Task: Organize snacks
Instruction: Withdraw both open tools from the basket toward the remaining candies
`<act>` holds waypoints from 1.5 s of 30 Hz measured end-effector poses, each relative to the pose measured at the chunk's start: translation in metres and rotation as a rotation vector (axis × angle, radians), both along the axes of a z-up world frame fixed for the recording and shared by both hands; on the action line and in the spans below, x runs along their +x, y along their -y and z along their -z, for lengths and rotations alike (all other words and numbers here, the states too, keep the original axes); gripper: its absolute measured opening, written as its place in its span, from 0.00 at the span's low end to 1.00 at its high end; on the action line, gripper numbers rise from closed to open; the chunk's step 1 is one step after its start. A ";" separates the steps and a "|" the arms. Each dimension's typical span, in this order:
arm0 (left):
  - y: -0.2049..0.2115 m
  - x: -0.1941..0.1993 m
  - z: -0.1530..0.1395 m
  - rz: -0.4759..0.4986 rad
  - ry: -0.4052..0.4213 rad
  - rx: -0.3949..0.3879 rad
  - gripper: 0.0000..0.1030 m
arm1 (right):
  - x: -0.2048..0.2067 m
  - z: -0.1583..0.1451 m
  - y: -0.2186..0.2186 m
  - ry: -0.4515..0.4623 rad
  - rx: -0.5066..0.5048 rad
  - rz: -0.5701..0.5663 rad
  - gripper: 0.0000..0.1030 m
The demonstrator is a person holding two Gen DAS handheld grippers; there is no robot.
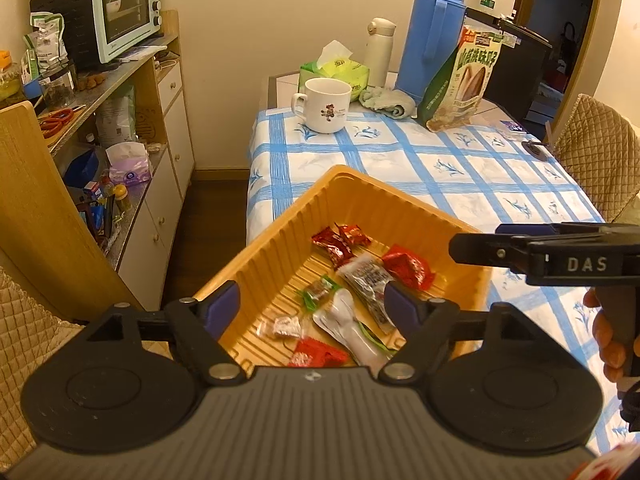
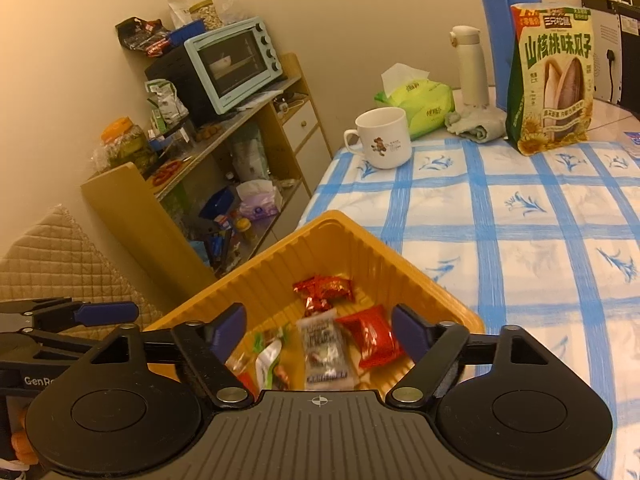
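Observation:
A ribbed yellow tray [image 1: 280,216] [image 2: 280,264] sits at the near left corner of the table. It holds several wrapped snacks: red foil candies [image 1: 332,246] [image 2: 324,288], a red packet [image 1: 408,266] [image 2: 372,338], a clear packet with dark print [image 1: 368,284] [image 2: 324,348], a white packet [image 1: 348,320] and a small green candy [image 1: 316,292]. My left gripper [image 1: 314,304] hangs open above the tray with nothing between its blue pads. My right gripper [image 2: 319,330] is open over the same tray, also with nothing in it. In the left wrist view its fingers [image 1: 476,246] reach in from the right.
At the back of the blue checked tablecloth [image 1: 460,168] stand a white mug [image 1: 324,106], a green tissue pack [image 1: 340,70], a blue thermos [image 1: 432,36] and a bag of sunflower seeds [image 1: 460,80]. A cluttered shelf with a toaster oven [image 1: 124,12] is left of the table. Quilted chairs [image 1: 596,148] flank it.

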State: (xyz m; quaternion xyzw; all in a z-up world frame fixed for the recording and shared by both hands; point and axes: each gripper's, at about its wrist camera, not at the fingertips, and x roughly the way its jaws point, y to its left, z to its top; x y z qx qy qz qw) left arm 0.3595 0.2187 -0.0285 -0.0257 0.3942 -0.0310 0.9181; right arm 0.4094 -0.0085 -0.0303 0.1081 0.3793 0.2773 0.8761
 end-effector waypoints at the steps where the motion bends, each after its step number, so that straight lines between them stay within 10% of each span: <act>1: 0.002 -0.004 -0.002 -0.002 0.000 0.000 0.76 | -0.005 -0.002 0.002 0.002 0.002 0.000 0.82; 45: 0.130 -0.210 -0.001 -0.062 -0.070 -0.025 0.77 | -0.212 -0.002 0.138 -0.059 -0.088 -0.055 0.89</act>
